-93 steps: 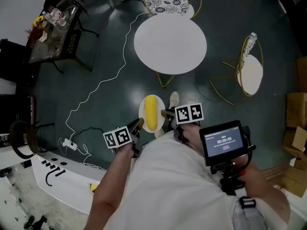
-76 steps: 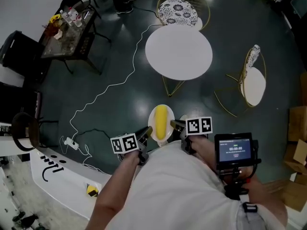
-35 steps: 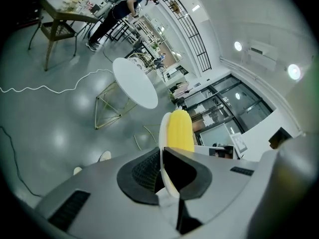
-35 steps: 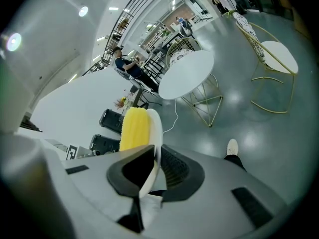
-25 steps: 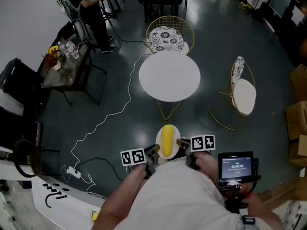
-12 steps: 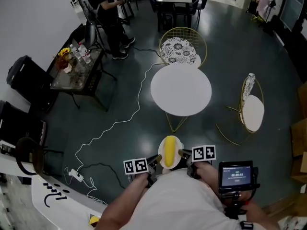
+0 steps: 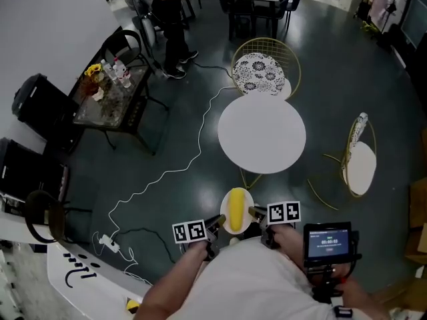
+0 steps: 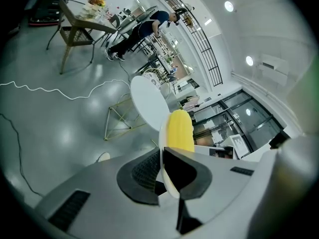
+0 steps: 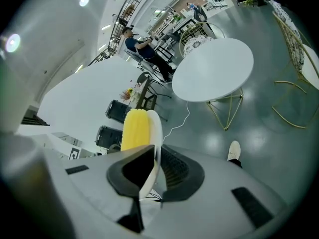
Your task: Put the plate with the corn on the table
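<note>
A small white plate (image 7: 244, 223) with a yellow corn cob (image 7: 235, 209) on it is held level in front of the person, above the floor. My left gripper (image 7: 217, 223) is shut on the plate's left rim (image 8: 162, 133), with the corn (image 8: 179, 129) just past the jaws. My right gripper (image 7: 255, 213) is shut on the right rim (image 9: 155, 128), beside the corn (image 9: 134, 128). The round white table (image 7: 262, 133) stands ahead, bare; it shows too as the table (image 8: 147, 103) and the table (image 9: 212, 69).
A patterned gold-wire chair (image 7: 264, 71) stands behind the table and another chair (image 7: 361, 164) at its right. A white cable (image 7: 167, 175) trails across the dark floor. A side table with bottles (image 7: 110, 92) stands at left; a person (image 7: 170, 5) is beyond it.
The person has walked forward with the plate held between both grippers. The white table is now nearer and more of the room beyond has come into view.
</note>
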Action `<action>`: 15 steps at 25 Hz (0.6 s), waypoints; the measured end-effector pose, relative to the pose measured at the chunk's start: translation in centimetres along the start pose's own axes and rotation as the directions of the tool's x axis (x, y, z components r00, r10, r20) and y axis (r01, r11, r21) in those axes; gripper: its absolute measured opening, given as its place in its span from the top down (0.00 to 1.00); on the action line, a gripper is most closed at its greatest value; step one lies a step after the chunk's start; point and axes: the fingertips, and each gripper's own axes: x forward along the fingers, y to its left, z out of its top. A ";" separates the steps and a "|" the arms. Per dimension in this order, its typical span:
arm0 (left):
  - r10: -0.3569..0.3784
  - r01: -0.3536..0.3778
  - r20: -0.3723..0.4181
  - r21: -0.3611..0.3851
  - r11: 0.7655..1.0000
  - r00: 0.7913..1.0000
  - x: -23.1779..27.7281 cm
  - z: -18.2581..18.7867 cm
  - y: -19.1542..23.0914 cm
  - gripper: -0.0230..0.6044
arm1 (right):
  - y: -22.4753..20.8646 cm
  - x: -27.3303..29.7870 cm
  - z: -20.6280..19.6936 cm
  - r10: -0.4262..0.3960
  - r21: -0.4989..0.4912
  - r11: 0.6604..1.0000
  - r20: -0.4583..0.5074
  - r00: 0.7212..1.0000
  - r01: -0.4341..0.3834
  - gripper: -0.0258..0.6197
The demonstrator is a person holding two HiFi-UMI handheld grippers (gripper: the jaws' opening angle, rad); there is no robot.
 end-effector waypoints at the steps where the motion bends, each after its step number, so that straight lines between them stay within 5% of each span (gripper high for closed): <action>1: 0.002 -0.002 -0.003 -0.002 1.000 1.000 0.6 0.9 0.0 0.92 | -0.3 0.3 1.0 0.001 0.005 1.000 0.000 1.000 -0.001 0.89; 15: -0.005 0.008 -0.081 0.035 0.999 0.997 6.1 6.6 -1.5 0.92 | -2.5 0.0 7.8 -0.025 0.042 0.999 0.037 0.999 0.024 0.89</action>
